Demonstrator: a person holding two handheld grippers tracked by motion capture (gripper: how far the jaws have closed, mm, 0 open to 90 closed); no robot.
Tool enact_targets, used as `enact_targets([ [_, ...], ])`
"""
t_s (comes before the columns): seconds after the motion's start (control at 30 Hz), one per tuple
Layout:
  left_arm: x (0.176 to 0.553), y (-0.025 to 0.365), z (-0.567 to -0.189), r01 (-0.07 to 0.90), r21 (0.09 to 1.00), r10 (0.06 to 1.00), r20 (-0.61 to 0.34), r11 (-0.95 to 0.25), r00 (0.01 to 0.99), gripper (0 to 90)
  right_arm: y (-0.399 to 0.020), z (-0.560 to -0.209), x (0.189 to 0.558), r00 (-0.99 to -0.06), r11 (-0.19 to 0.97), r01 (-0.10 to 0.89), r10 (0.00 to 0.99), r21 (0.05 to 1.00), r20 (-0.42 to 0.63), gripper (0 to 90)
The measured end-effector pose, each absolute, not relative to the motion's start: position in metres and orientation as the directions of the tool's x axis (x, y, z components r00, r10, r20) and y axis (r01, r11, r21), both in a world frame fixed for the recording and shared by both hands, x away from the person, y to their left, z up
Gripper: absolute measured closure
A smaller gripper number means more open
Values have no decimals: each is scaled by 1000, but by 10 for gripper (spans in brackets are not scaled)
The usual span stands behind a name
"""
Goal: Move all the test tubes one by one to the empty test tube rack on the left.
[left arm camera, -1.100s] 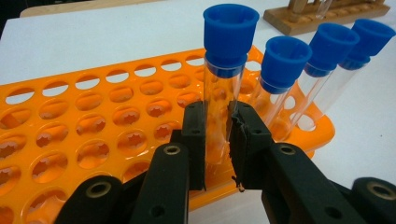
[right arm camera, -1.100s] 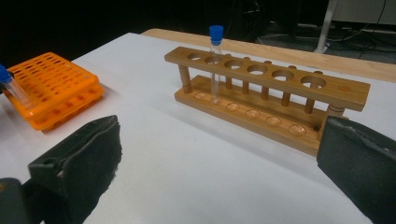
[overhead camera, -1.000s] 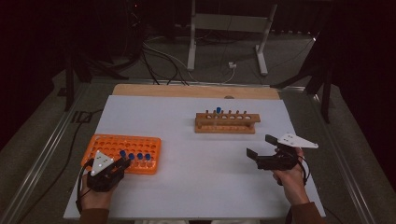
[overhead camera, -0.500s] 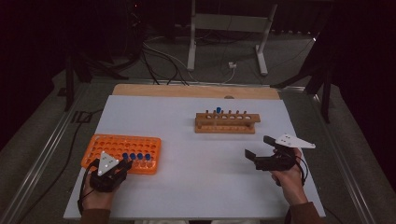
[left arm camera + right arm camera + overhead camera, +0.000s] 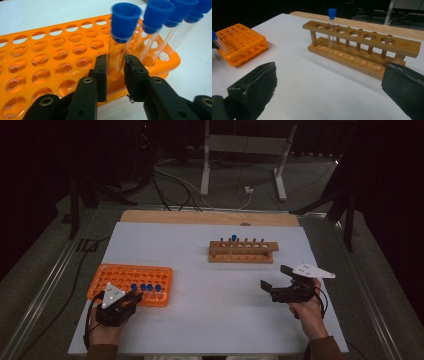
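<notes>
Between the two black pads of the left gripper point(image 5: 115, 72): one clear test tube point(image 5: 117, 60) with a blue cap point(image 5: 125, 22), standing tilted in a near-edge hole of the orange rack point(image 5: 50, 67). The jaws have just been opening slightly, with the tube between them; both pads appear to touch the glass low on its body, though the blur there leaves the firmness of the hold uncertain.

Beside it, along the same edge of the rack: three or four more blue-capped tubes point(image 5: 160, 27), close-set, leaning the same way.

Handling, by judgement: tube light, stiff, smooth-walled and slippery, breakable if squeezed hard or knocked against its neighbours. Best held on the bare glass midway between rack top and cap, with moderate pressure, and lifted straight along its own axis to clear the hole.

Farther out, high view: left gripper point(image 5: 131, 298) at the rack's point(image 5: 125, 276) near right corner, on the white table point(image 5: 200, 320).

Right gripper point(image 5: 276, 278): jaws spread wide, nothing in them, held above the table near the right edge, well apart from the orange rack.

Ahead of it: wooden rack point(image 5: 362, 47) with a single row of holes, one capped tube point(image 5: 331, 30) upright in the second hole from the left, the other holes vacant.
</notes>
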State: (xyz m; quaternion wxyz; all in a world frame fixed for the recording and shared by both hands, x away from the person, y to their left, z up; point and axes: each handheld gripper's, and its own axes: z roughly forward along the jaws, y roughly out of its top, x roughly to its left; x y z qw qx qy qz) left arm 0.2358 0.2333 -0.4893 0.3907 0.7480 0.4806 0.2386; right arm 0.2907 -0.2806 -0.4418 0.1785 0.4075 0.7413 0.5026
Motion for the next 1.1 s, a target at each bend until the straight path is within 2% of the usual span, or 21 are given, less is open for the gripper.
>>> enact_targets([
  [0.4, 225, 244, -477, 459, 878, 889, -96, -136, 448, 472, -275, -428, 297, -606, 155, 405, 784, 901, 137, 0],
  [0.63, 222, 244, -469, 401, 912, 890, -110, -87, 442, 259, -264, -417, 307, -608, 157, 394, 783, 906, 129, 0],
  [0.87, 221, 239, -464, 376, 923, 898, -101, -75, 429, 141, -248, -412, 323, -608, 168, 393, 785, 904, 119, 0],
  [1.0, 221, 238, -463, 380, 922, 901, -105, -71, 422, 26, -239, -410, 332, -605, 174, 398, 788, 901, 115, 0],
  [1.1, 222, 239, -463, 379, 923, 899, -110, -66, 424, 7, -233, -409, 341, -601, 171, 403, 790, 899, 119, 0],
])
